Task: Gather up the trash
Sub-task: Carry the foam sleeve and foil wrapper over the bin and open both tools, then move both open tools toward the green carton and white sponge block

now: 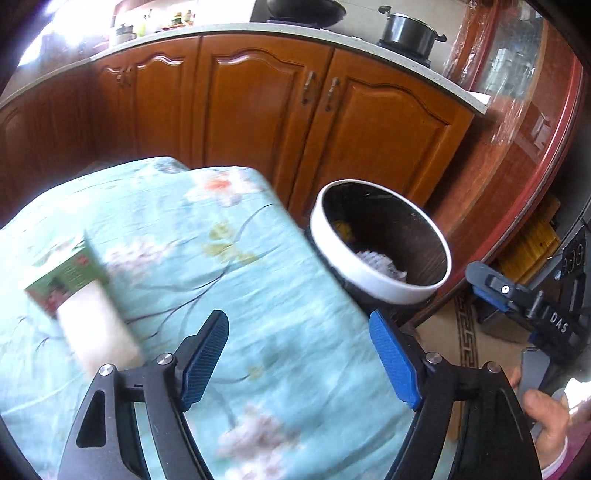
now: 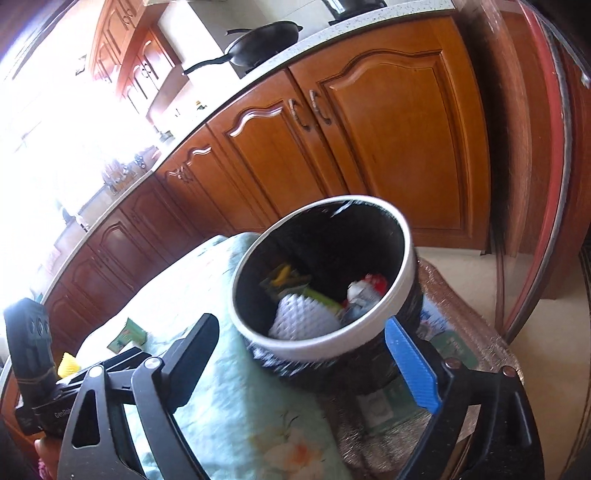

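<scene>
A dark trash bin with a white rim (image 1: 369, 284) (image 2: 402, 266) stands beside the table's corner. Inside lie a white spiky foam piece (image 2: 303, 317), green and yellow wrappers (image 2: 286, 278) and a red-and-white piece (image 2: 369, 288). My left gripper (image 1: 299, 334) is open over the floral tablecloth (image 1: 184, 229), nothing between its fingers. A green-and-white packet (image 1: 77, 295) lies blurred on the cloth to its left. My right gripper (image 2: 301, 338) is open just in front of the bin, empty. A small green packet (image 2: 129, 334) and a yellow foam piece (image 2: 68, 363) lie on the cloth (image 2: 207, 295).
Wooden kitchen cabinets (image 1: 258, 110) (image 2: 369, 129) stand behind the table and bin. A pot (image 1: 408, 31) and a pan (image 2: 258, 40) sit on the counter. The other gripper (image 1: 524, 302) and a hand (image 1: 546, 410) show at the right. A foil-covered stool (image 2: 461, 314) bears the bin.
</scene>
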